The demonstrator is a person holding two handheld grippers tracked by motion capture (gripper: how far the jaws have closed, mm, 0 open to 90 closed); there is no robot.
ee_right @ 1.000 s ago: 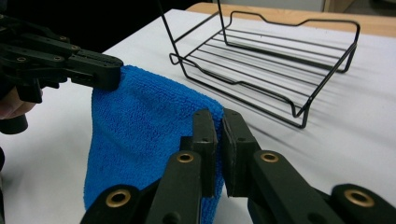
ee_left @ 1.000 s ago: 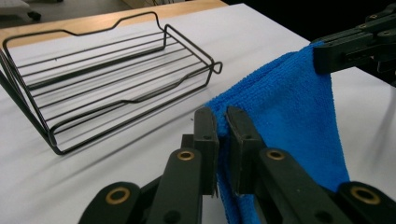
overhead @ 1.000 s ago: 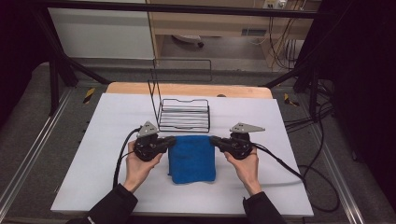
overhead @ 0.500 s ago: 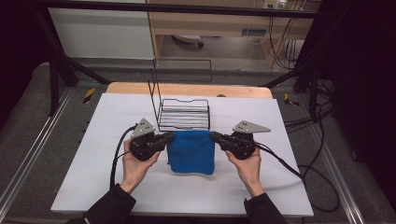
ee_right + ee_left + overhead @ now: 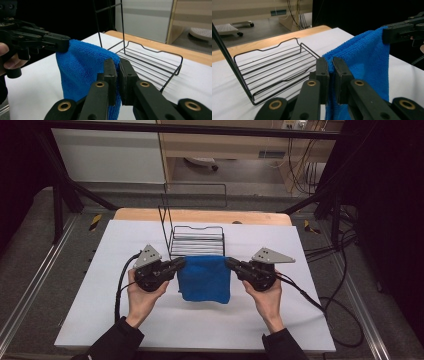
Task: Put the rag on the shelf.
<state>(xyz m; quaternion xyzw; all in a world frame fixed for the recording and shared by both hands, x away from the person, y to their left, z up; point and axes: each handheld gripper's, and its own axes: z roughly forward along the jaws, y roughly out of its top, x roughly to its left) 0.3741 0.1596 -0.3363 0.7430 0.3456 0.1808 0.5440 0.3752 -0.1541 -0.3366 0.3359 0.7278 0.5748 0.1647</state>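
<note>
Since the earlier frames the cloth [image 5: 204,279] has risen off the worktop [image 5: 100,310] and moved toward the rack [image 5: 197,242]; it was lying flat between the claws and now hangs as a sheet from its two top corners. Both hands have moved forward with it.

Left claw [image 5: 181,263]: clamped on the cloth's top left corner. The left gripper view shows its jaws nearly together with blue fabric [image 5: 362,65] pinched between them.

Cloth: held taut along the top edge, lower edge hanging free just above the worktop, as far as the high view allows; contact with the surface cannot be ruled out. Its top edge sits just in front of the rack's near rim.

Right claw [image 5: 231,263]: clamped on the top right corner. The right gripper view shows its jaws closed on fabric [image 5: 82,67], with the rack [image 5: 150,62] beyond.

Rack: wire, empty, standing near the back of the worktop, tall wire upright at its left.

Assessment: the lift is complete and the grip is even on both sides. The likely next step is carrying the cloth forward over the rack; the hanging edge may catch the near rim if kept low.
</note>
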